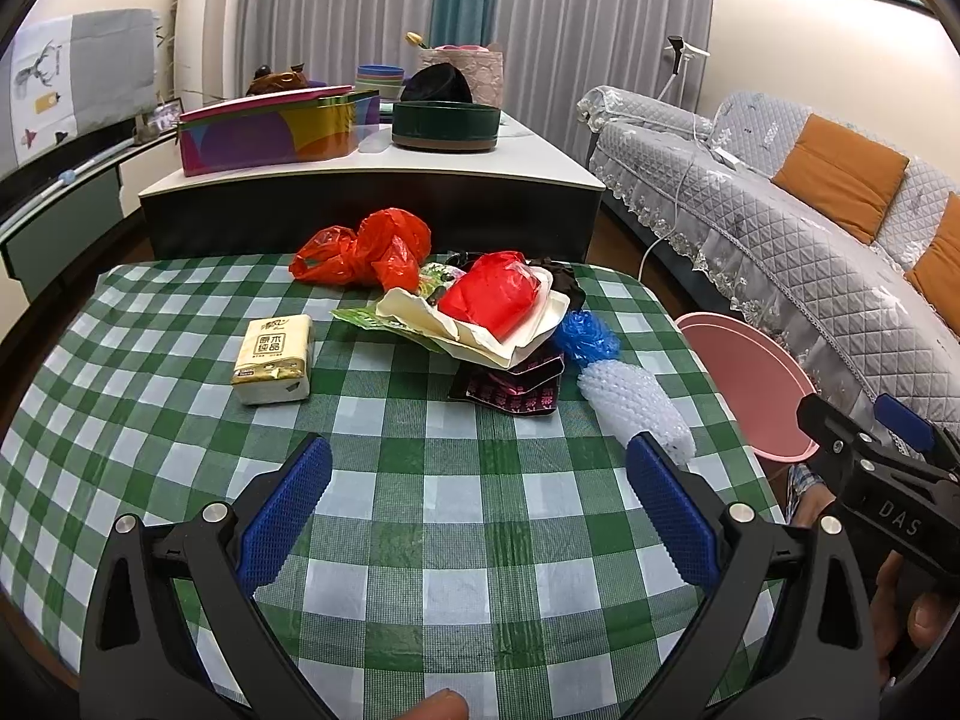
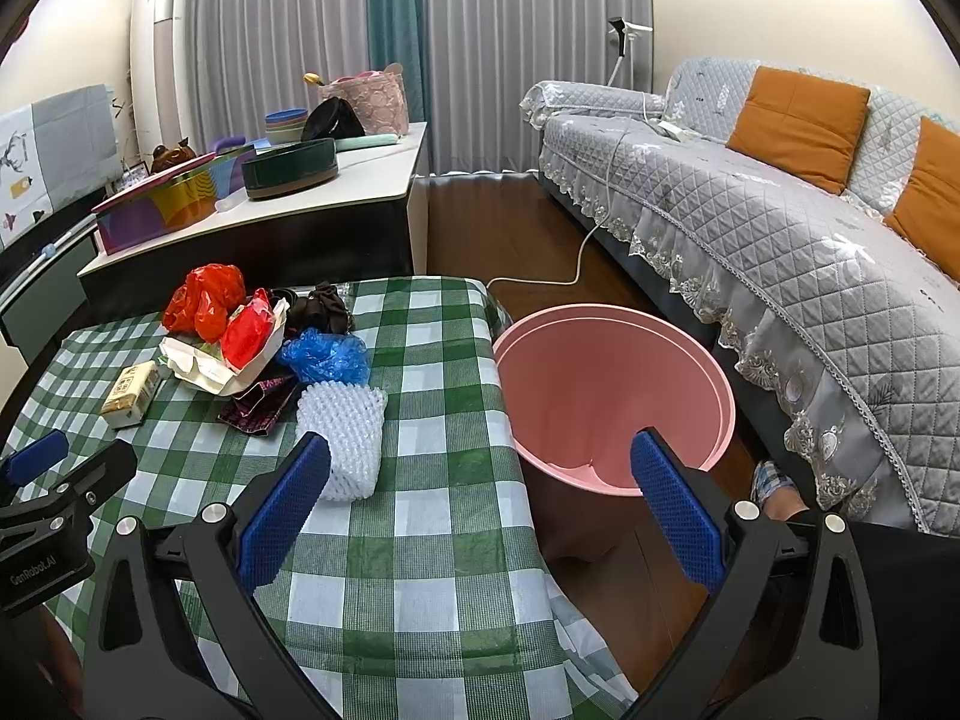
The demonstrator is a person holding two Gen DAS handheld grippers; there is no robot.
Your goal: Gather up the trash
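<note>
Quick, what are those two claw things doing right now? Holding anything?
Left gripper: jaws open, holding nothing, above the checked tablecloth.
Right gripper: jaws open, holding nothing.

Tabletop (image 1: 420,510), green-white checked cloth. Lying on it: tissue pack (image 1: 275,359) centre-left; trash heap (image 1: 480,312) upper centre; white foam net (image 1: 636,405) right of centre.
</note>
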